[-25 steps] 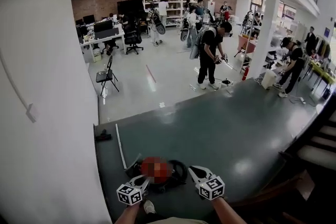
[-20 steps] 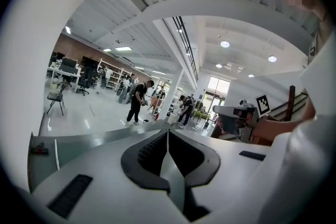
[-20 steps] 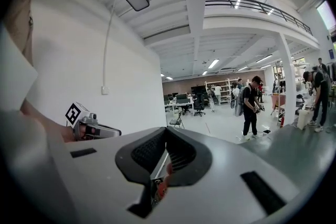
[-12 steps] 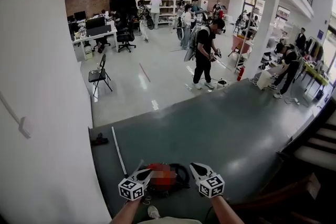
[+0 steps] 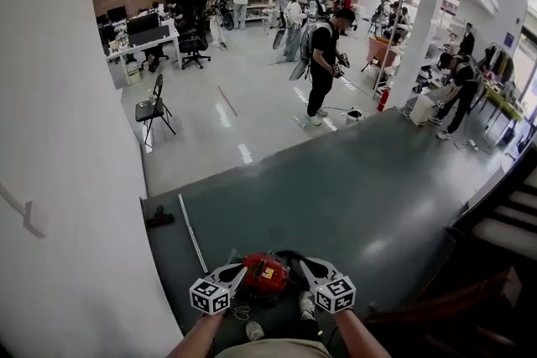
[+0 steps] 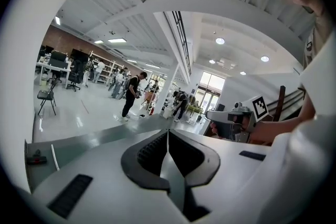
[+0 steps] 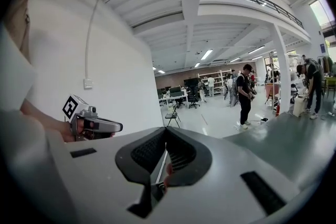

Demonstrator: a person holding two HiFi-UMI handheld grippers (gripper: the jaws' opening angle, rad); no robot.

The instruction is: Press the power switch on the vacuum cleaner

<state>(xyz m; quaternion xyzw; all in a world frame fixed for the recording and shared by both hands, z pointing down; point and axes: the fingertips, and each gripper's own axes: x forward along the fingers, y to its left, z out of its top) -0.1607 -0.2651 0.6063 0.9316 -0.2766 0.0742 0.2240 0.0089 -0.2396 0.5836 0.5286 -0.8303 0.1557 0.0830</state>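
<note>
Red vacuum cleaner [image 5: 265, 275] sits between and below the left gripper [image 5: 235, 272] and right gripper [image 5: 308, 268], jaws of both pinched together empty, likely to prod its switch.

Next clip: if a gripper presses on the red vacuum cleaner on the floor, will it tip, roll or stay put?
The vacuum cleaner looks squat and low, so it probably won't tip under a downward press. Wheels aren't visible; a sideways push might shift it. Its black hose looks floppy.

head view downward, gripper views level
</note>
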